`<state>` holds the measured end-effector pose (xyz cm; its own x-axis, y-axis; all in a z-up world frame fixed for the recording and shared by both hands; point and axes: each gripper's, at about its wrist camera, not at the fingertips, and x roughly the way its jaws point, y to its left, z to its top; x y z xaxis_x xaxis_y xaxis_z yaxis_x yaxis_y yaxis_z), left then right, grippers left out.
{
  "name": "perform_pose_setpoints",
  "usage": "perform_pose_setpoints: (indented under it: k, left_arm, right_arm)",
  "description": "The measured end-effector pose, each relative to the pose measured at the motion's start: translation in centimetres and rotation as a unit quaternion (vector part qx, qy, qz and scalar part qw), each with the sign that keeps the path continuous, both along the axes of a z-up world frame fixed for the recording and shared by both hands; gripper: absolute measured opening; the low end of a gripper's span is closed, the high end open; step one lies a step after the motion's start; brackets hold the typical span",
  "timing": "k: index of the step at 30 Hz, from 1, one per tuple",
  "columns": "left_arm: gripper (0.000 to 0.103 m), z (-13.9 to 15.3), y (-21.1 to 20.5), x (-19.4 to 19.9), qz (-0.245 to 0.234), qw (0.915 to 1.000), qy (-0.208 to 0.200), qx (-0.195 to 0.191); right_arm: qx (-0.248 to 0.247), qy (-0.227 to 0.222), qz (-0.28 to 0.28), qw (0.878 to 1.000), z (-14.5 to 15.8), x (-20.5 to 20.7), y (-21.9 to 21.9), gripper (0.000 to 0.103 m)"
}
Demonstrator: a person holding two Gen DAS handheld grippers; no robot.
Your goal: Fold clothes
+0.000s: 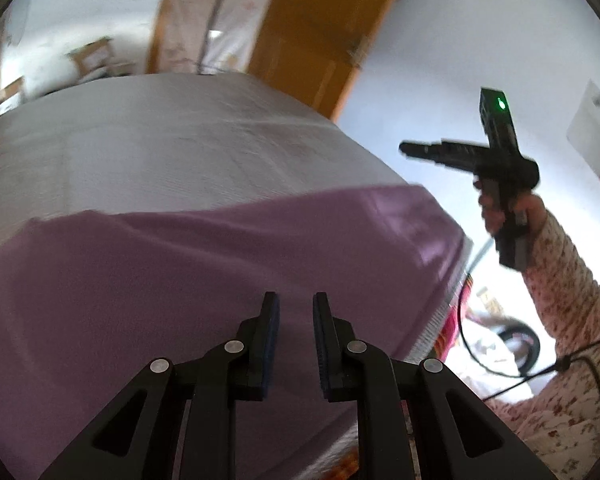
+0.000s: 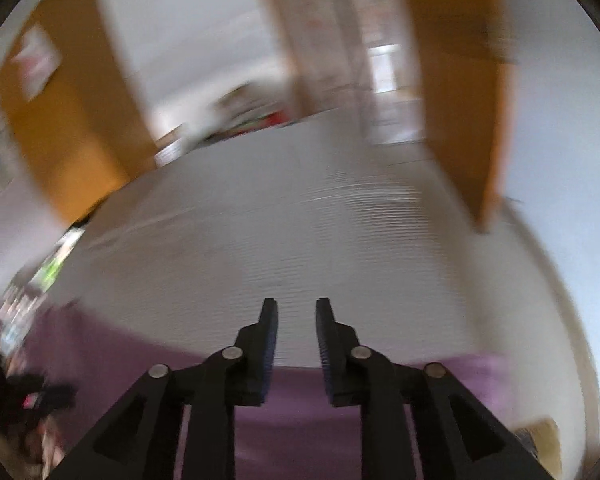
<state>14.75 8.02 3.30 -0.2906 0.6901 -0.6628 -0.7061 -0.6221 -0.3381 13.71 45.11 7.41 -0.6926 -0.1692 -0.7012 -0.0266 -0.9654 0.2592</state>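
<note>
Purple cloth (image 1: 204, 272), a plain garment whose kind cannot be told, lies flat on the near part of a bed (image 1: 148, 148) covered in a white ribbed sheet. In the left wrist view its long axis runs across the frame from left to right, along the bed's near edge, and its far edge makes a slightly slanted line across the sheet. Its right end reaches the bed's corner. Its near part is cut off by the frame and by the tongs. In the right wrist view the same cloth (image 2: 300, 408) shows only as a band across the bottom, blurred by motion.

An orange-brown wooden door (image 1: 324, 28) stands beyond the bed, and pale walls fill the rest. A light paper (image 1: 592, 136) hangs on the wall at right; any writing on it is too blurred to read.

A sleeve (image 1: 568, 280) with a small floral print reaches up at the right of the left wrist view, and the right hand (image 1: 508, 212) grips the handle of the right tongs (image 1: 410, 149), held in the air beside the bed with a green light on the body. From their own camera the right tongs (image 2: 297, 312) stand parted with nothing between the pads, above the white sheet.

The left tongs (image 1: 296, 304) are likewise parted and released, with a narrow gap and no cloth in it, over the purple cloth.

A black cable (image 1: 466, 320) loops down at the bed's right side.
</note>
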Motion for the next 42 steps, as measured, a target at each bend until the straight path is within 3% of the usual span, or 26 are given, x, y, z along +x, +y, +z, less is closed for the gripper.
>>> perform_pose_setpoints:
  k: [4,8,15,19,21,22,25,32,39,42]
  left_arm:
    - [0.018,0.1,-2.5,-2.0,0.043,0.9990,-0.008,-0.003]
    - [0.018,0.1,-4.7,-3.8,0.080,0.9966,-0.019,-0.006]
    - [0.018,0.9,-6.0,-6.7,0.098,0.9949,-0.022,-0.007]
    - [0.018,2.0,-5.0,-8.7,0.084,0.9964,-0.008,-0.009]
    - [0.018,2.5,-4.3,-9.7,0.074,0.9972,-0.003,-0.009]
    - [0.018,2.7,-3.9,-10.2,0.067,0.9977,-0.002,-0.008]
    - [0.018,3.3,-2.7,-11.6,0.047,0.9989,0.000,-0.007]
    - [0.018,3.4,0.2,-12.0,0.000,0.9999,0.005,-0.013]
    - [0.018,2.7,1.3,-11.9,-0.015,0.9995,0.001,-0.028]
    - [0.018,2.4,1.2,-11.4,-0.019,0.9992,-0.003,-0.034]
  right_arm:
    - [-0.006,-0.022,0.125,0.992,-0.5,-3.6,-6.2,0.024]
    - [-0.047,-0.062,0.224,0.971,-1.6,-6.5,-10.2,0.033]
    - [-0.038,-0.118,0.318,0.940,-4.3,-9.2,-14.6,0.034]
    - [-0.049,-0.145,0.343,0.927,-5.3,-9.3,-15.3,0.034]
    - [-0.045,-0.150,0.348,0.924,-5.3,-9.1,-15.7,0.024]
    - [-0.042,-0.149,0.349,0.924,-5.2,-8.9,-15.8,0.013]
    - [-0.029,-0.135,0.351,0.926,-4.5,-8.4,-16.3,0.006]
    - [-0.017,-0.091,0.357,0.930,-2.2,-6.0,-16.7,0.005]
    - [-0.013,-0.076,0.398,0.914,-1.2,-3.4,-18.2,0.005]
    - [-0.013,-0.078,0.400,0.913,-1.3,-3.0,-18.5,0.005]
